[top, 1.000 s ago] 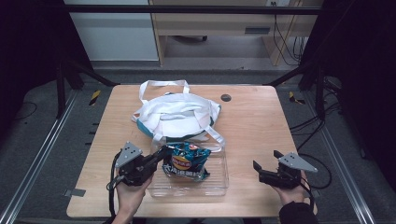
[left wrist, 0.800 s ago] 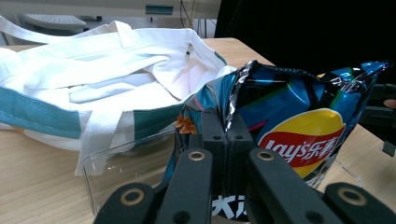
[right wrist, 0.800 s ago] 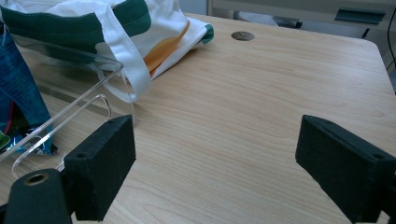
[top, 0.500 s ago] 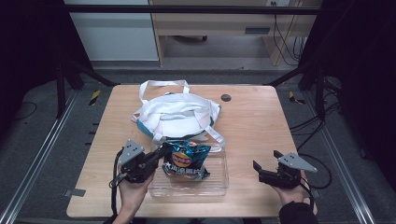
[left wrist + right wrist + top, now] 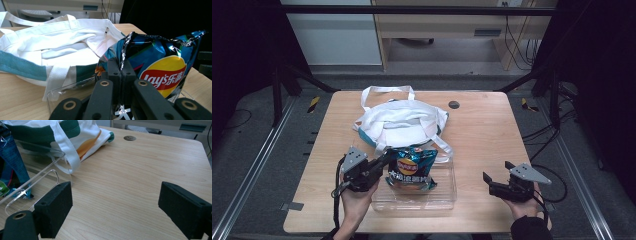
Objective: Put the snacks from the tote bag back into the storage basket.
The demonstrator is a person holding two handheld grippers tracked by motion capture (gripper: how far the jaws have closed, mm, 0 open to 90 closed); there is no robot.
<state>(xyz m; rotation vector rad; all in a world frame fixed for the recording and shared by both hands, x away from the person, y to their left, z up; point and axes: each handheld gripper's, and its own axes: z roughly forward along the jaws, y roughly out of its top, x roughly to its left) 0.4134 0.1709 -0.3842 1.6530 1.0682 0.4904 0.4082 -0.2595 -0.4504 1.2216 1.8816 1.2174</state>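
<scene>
A blue Lay's chip bag [image 5: 412, 167] [image 5: 160, 65] stands in a clear plastic tray [image 5: 447, 197] [image 5: 37, 180] near the table's front edge. My left gripper [image 5: 386, 159] [image 5: 121, 67] is shut on the bag's crimped left edge and holds it upright. Just behind lies a white tote bag [image 5: 399, 122] [image 5: 50, 47] with teal panels, one strap draped toward the tray. At the front right, my right gripper [image 5: 492, 184] [image 5: 115, 207] rests low over bare wood, open, with nothing between its jaws.
A small round dark grommet [image 5: 454, 104] [image 5: 130, 138] sits in the table's far right part. Bare wood [image 5: 492, 135] spreads right of the tote and tray. Black frame posts flank the table; a cabinet stands beyond its far edge.
The left gripper has lifted and tipped the chip bag slightly more upright in the tray. The right gripper has stayed in place.
</scene>
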